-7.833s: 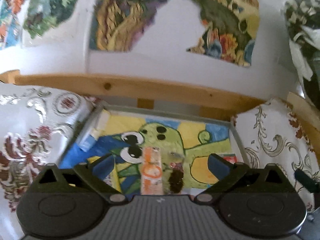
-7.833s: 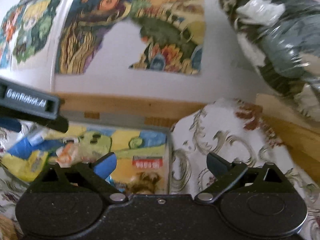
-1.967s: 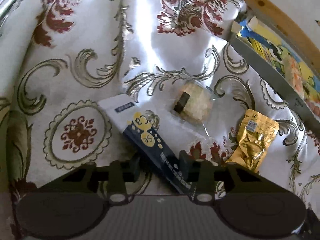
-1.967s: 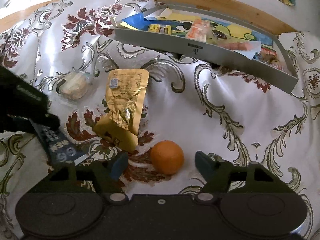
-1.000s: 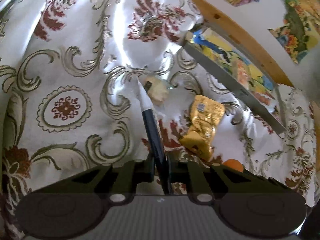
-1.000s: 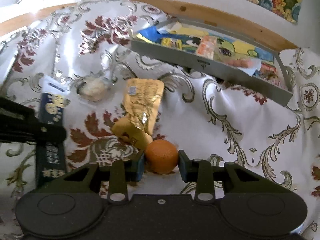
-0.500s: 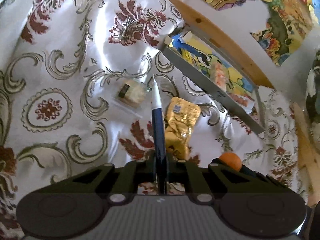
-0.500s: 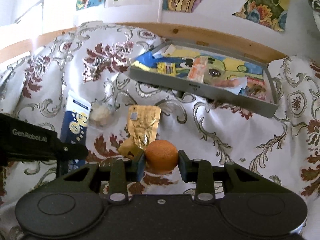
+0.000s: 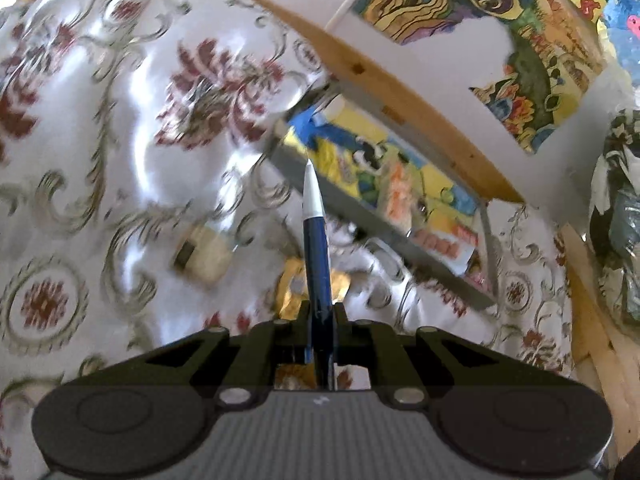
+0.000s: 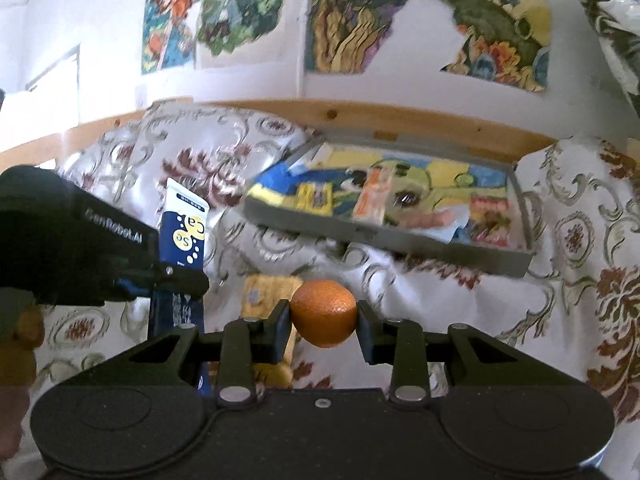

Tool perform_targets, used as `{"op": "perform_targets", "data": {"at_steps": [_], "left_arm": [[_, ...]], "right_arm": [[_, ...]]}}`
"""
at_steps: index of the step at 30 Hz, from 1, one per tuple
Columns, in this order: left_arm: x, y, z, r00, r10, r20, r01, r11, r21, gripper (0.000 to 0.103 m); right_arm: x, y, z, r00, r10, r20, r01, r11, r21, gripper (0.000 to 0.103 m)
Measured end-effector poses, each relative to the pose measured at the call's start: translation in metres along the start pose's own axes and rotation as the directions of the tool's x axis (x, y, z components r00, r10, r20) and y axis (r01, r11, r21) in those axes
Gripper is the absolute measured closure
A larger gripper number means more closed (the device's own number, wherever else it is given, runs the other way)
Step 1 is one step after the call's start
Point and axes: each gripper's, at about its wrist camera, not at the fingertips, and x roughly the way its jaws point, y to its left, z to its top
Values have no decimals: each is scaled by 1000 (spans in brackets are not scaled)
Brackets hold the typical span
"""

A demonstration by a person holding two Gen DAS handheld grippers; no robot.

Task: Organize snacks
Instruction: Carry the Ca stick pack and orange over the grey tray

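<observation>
Right gripper (image 10: 323,316): clamped on orange (image 10: 323,312), held above the cloth (image 10: 560,280).
Left gripper (image 9: 319,316): pinching blue-white packet (image 10: 182,228), printed "Ca".
Its body reads "GenRobot.AI".
Cloth: gold pouch (image 10: 266,288), round wrapped snack (image 9: 204,258).
Beyond: grey tray (image 10: 400,244), snacks inside.

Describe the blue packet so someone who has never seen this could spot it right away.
Start at the grey tray on the floral cloth, then look left. The blue packet is clamped upright in the left gripper. Unlike the round orange, it is flat, navy with a white top and yellow circles.
</observation>
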Motion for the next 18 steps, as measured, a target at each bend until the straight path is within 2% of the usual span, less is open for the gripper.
{"op": "perform_targets", "data": {"at_steps": [5,9,18], "left_arm": [[14,-18,25,1000,-13,20,13,1000,12,94],[29,-34,44,999,-20,30,19,999,29,94],[67,-66,105,995,8,96,-15,998,67,94]], "right_arm": [[9,-16,11,999,-5,31,3,999,45,67],[21,-24,22,997,-9,71,7,1000,29,67],[62,-56,50,988,-46,146,36,997,70,67]]}}
